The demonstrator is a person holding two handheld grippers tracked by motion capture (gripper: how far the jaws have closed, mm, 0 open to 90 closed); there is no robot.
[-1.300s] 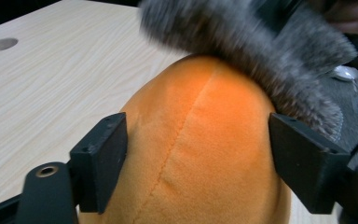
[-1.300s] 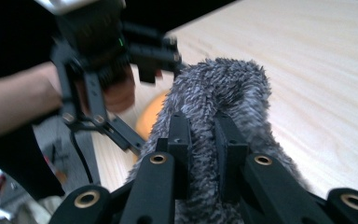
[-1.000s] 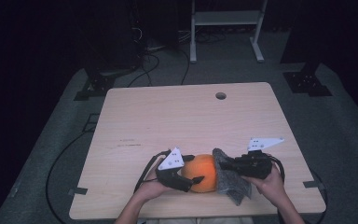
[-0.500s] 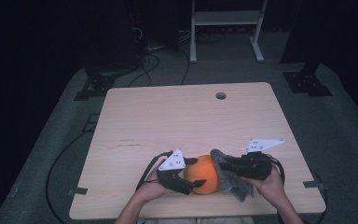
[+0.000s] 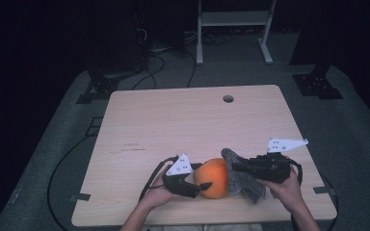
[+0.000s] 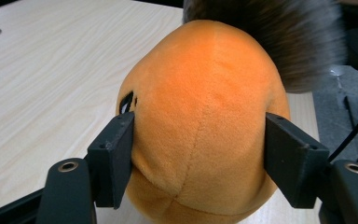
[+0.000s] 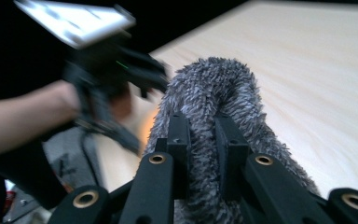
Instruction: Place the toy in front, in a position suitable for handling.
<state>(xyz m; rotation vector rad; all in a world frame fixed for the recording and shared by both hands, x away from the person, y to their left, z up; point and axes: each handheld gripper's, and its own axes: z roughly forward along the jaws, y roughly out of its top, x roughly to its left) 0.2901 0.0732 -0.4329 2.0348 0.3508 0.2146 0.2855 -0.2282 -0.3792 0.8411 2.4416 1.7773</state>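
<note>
Near edge of the wooden table (image 5: 173, 120), between the person's two hands: an orange plush toy (image 5: 213, 177), rounded and egg-like, short velvety pile, sitting on the tabletop. In the left gripper view the orange plush toy (image 6: 205, 116) shows a fine stitched seam running down its middle to a cross seam near the base, and a small black-and-white mark on its left flank, partly hidden behind a jaw.

Left gripper (image 5: 197, 185) reaches in from the toy's left. Its jaws have just been closing, and the toy sits between them; both pads (image 6: 114, 156) press on the plush at either flank, dimpling it slightly. So: clamped on the toy low on its body.

A grey shaggy cloth (image 5: 241, 175) drapes against the toy's right side, touching it and hanging down to the table. Fibres long, tufted, dark grey with paler tips. In the right gripper view the grey shaggy cloth (image 7: 214, 116) rises as a folded ridge.

Right gripper (image 5: 236, 167) comes in from the right, level, its jaws drawn tight together with a fold of the cloth pinched between the pads (image 7: 181, 135).

Round hole (image 5: 228, 98) in the table's far side.
</note>
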